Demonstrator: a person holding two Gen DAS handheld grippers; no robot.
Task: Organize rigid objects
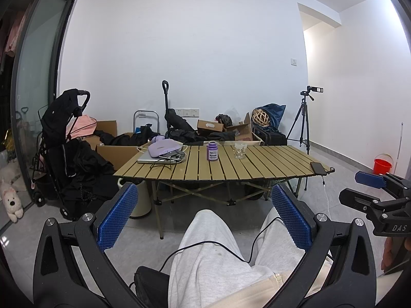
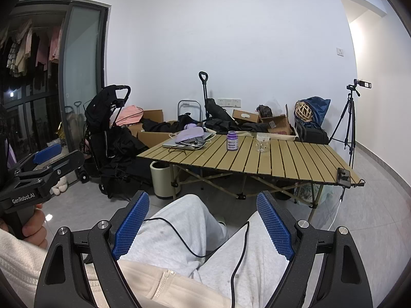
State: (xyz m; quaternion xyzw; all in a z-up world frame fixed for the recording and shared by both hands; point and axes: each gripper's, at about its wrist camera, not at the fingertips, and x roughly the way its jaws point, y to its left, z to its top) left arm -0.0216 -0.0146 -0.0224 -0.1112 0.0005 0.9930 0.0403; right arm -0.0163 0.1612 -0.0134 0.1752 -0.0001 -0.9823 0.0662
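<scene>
While both units rested above the lap, left gripper (image 1: 204, 215) and right gripper (image 2: 203, 227) stood spread and empty, well apart from the purple bottle (image 1: 212, 151) and glass (image 1: 240, 151) mid-bench (image 1: 269, 164).

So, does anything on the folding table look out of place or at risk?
Yes. The black phone lies at the table's near right corner, partly over the edge, with a cable hanging down. It could slip off. The purple bottle and glass cup stand upright, nothing spilled.
</scene>
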